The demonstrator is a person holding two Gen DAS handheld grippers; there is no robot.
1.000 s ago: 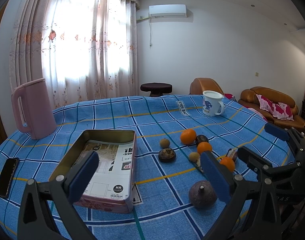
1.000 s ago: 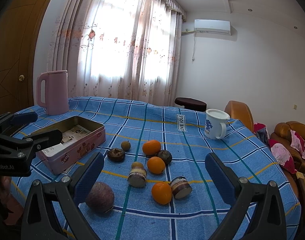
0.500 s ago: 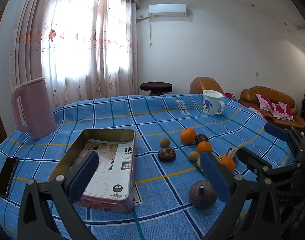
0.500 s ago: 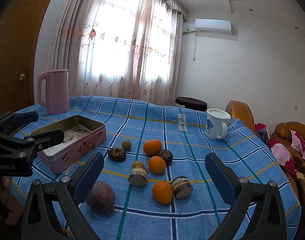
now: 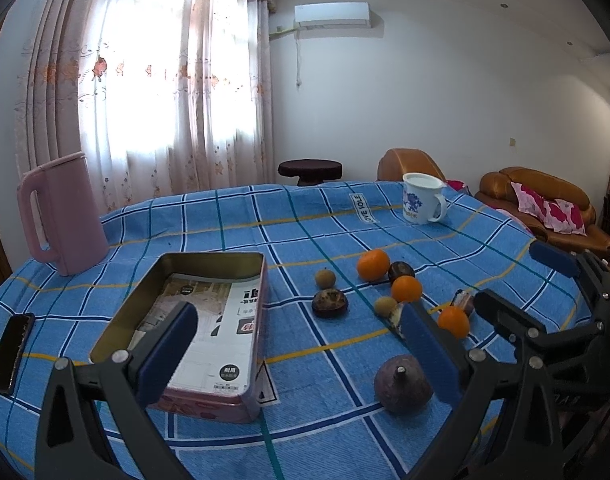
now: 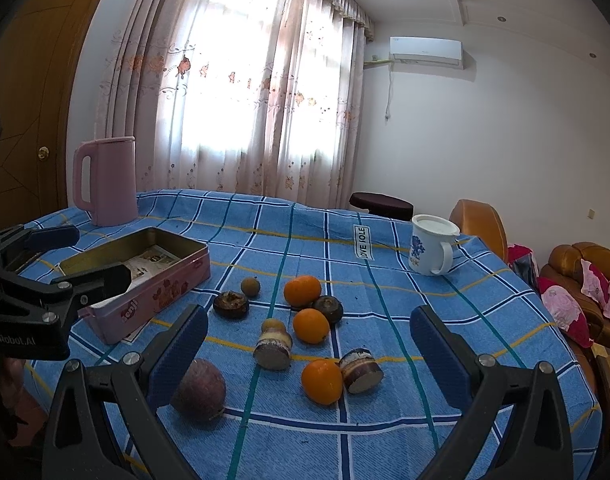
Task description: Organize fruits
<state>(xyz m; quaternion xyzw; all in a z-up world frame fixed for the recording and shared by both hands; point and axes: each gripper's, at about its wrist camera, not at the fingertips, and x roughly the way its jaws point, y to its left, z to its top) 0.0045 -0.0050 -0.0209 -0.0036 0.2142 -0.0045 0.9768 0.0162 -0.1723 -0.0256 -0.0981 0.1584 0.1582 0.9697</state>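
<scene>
An open pink tin box (image 5: 209, 320) (image 6: 145, 276) with printed paper inside sits left on the blue checked tablecloth. To its right lie three oranges (image 6: 321, 381), several dark brown fruits (image 6: 230, 304), a small tan fruit (image 6: 250, 286) and two cut pieces (image 6: 361, 364). A large purple fruit (image 5: 402, 383) (image 6: 200, 390) lies nearest. My left gripper (image 5: 297, 356) is open and empty, hovering over the box and purple fruit. My right gripper (image 6: 309, 356) is open and empty above the fruit cluster.
A pink pitcher (image 5: 61, 216) stands at the back left and a white mug (image 5: 421, 199) at the back right. A black phone (image 5: 11, 346) lies at the left table edge. Sofas (image 5: 545, 204) stand beyond the table.
Both grippers have drifted very slightly; the fruits and the box have not moved.
</scene>
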